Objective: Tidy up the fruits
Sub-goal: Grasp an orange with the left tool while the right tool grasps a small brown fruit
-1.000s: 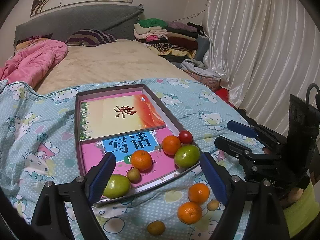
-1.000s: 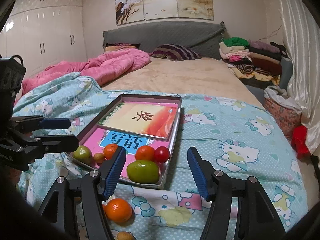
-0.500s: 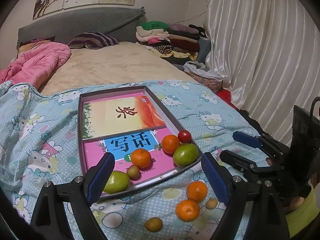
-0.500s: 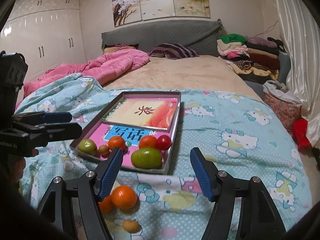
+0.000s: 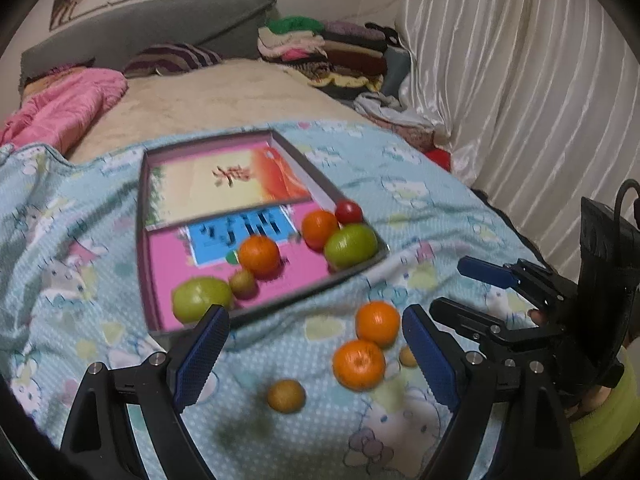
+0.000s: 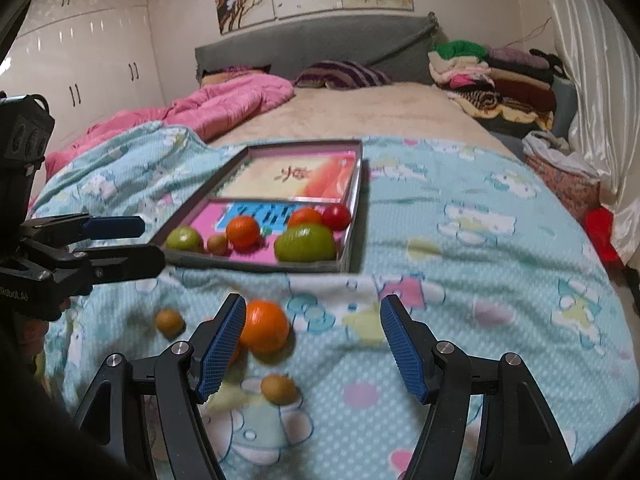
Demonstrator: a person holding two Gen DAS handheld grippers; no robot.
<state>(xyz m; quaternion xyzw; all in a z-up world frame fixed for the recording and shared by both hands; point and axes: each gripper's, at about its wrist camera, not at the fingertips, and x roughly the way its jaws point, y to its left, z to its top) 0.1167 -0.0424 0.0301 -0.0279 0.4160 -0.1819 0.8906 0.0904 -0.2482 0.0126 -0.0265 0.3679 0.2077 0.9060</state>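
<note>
A grey tray [image 5: 312,288] on the blue cartoon blanket holds two books, two green fruits [image 5: 351,246], oranges [image 5: 259,255], a red tomato [image 5: 348,211] and a small brown fruit. Two loose oranges [image 5: 377,322] [image 5: 359,364] and small brown fruits [image 5: 286,396] lie on the blanket before it. My left gripper [image 5: 316,314] hovers open over them, holding nothing. My right gripper [image 6: 313,302] is open and still widening slightly, empty. One orange [image 6: 266,326] sits just inside its left finger, untouched. Each gripper shows in the other's view [image 5: 460,286] [image 6: 150,240].
The tray [image 6: 256,266] lies mid-bed. A pink quilt [image 6: 224,108] and a striped pillow [image 6: 344,74] are at the headboard. Folded clothes [image 6: 492,76] are stacked at the back right. White curtains [image 5: 520,100] hang along the bed's right side.
Both grippers have moved forward and lower toward the loose fruit, which now sits higher in each view. The right jaws stand a little wider.
</note>
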